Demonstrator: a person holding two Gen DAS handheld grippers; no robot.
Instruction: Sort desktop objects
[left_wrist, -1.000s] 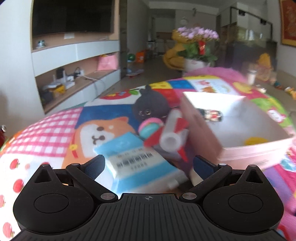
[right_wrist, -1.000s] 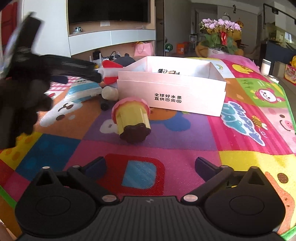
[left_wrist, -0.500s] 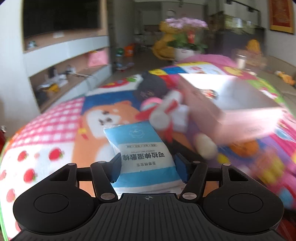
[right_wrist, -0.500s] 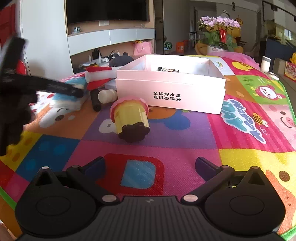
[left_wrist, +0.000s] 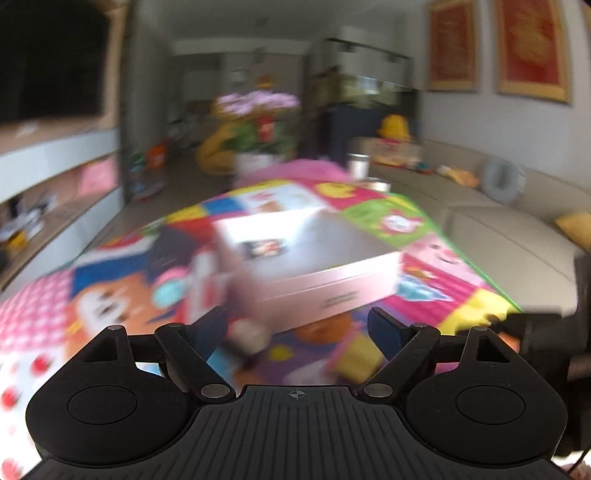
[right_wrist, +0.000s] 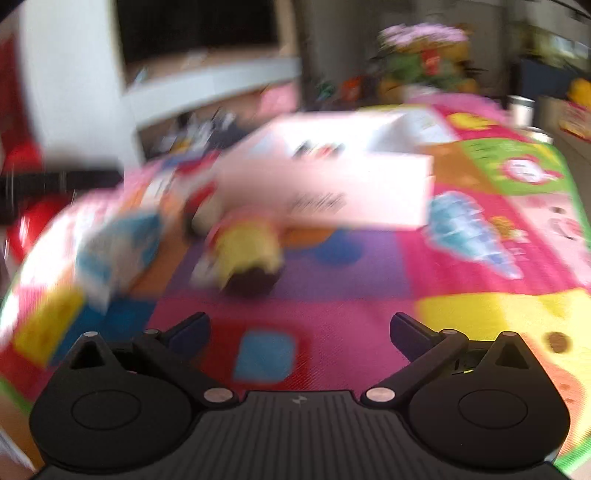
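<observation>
Lying on its side mid-mat, the yellow cupcake toy (right_wrist: 245, 254) points its dark base toward the right gripper (right_wrist: 299, 330), nearer than the left gripper (left_wrist: 297, 326); both spread, empty.

Both views are pretty smeared, but I can see my left gripper (left_wrist: 297, 328) has its fingers spread wide with nothing between them. Same for my right gripper (right_wrist: 299, 332): fingers wide apart, nothing held, pointing low and forward.
</observation>
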